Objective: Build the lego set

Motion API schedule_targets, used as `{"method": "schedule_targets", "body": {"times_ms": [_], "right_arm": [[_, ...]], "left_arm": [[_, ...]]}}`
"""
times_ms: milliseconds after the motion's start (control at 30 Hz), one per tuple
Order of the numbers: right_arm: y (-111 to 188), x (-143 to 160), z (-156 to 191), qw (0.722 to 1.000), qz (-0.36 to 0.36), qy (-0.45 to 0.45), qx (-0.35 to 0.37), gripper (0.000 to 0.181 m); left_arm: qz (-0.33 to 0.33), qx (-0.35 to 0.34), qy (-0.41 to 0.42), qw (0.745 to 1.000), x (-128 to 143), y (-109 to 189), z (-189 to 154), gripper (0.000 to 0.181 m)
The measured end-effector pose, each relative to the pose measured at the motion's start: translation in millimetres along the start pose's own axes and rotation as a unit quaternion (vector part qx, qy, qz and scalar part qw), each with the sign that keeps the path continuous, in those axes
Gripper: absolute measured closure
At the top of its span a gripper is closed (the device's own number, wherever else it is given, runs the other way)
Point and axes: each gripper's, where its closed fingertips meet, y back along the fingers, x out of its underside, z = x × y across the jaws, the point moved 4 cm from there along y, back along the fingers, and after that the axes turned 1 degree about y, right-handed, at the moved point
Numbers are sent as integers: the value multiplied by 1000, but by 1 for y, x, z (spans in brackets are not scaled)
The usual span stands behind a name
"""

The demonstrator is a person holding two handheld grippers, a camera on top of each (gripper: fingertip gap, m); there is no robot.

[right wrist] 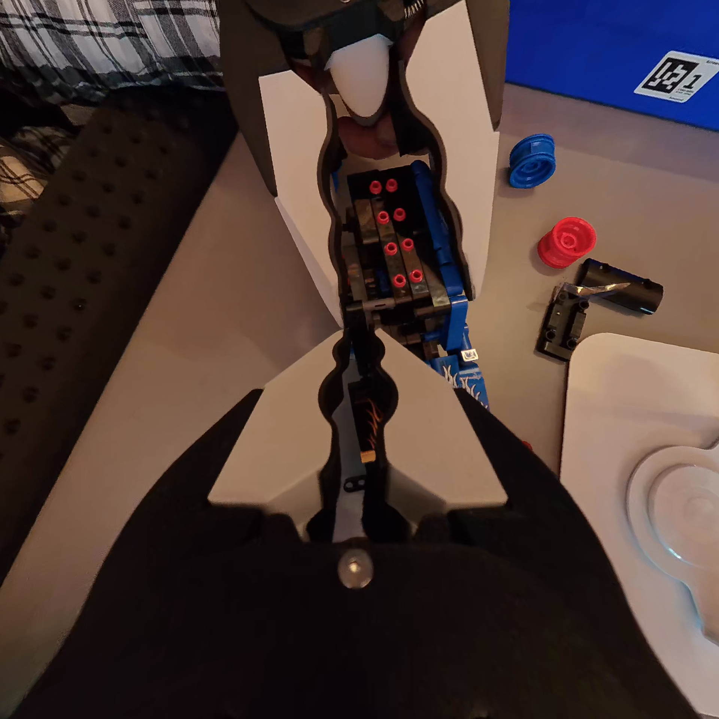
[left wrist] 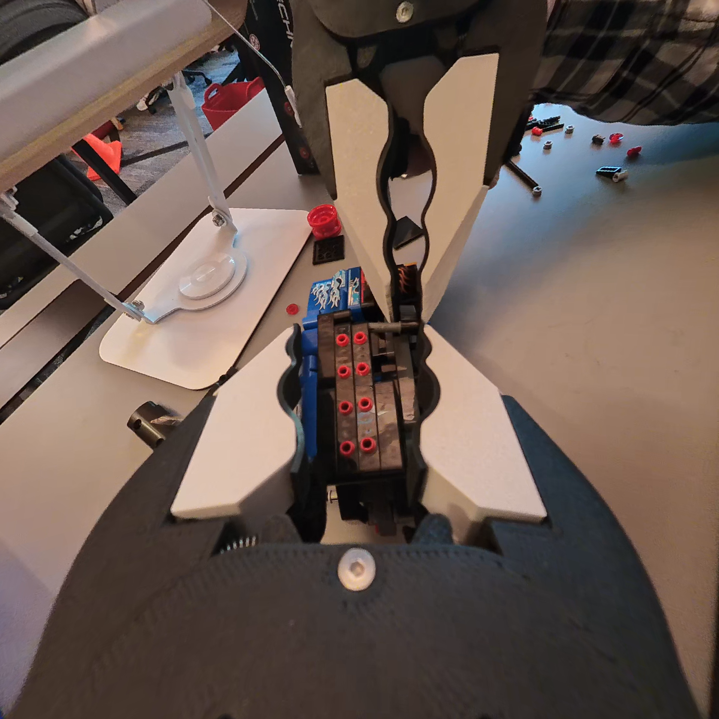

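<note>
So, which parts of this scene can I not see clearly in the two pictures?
- Left wrist view: the sides of the lego model are covered by the left gripper fingers.
- Right wrist view: the black flame-printed piece is mostly hidden between the right gripper fingers; where it joins the model cannot be told.
- Left wrist view: the small loose parts far right are too small to identify.

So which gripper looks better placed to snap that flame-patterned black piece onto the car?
The right gripper, probably. It is shut on the black flame piece, right at the car body's end. The left gripper is clamped around the body, steadying it.
</note>
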Motion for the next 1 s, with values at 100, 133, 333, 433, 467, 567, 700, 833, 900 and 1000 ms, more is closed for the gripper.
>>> {"method": "schedule_targets", "body": {"times_ms": [100,133,333,433,467,567,700,833,900,1000], "right_arm": [[0,0,1,1000,1,5,1,172],[-1,0,2,1000,1,7,1,172],[-2,0,4,1000,4,21,5,168],[-3,0,4,999,10,34,15,168],[-3,-1,4,999,12,39,19,168],[-5,-1,5,998,24,51,30,167],[-7,-2,6,997,26,60,37,166],[-6,-2,5,996,26,67,43,168],[-6,-2,5,996,30,73,50,169],[-7,-3,5,996,30,74,51,169]], "left_arm": [[-1,0,0,1000,0,0,0,125],[-1,0,0,1000,0,0,0,125],[-3,0,1,1000,0,0,0,125],[-4,0,3,1000,0,0,1,125],[-4,0,3,1000,0,0,1,125],[-5,0,3,1000,0,0,0,125],[-6,0,3,1000,0,0,1,125],[-5,-1,4,1000,0,0,1,125],[-6,-2,4,1000,0,1,1,125],[-6,-2,4,1000,1,1,1,125]]}}
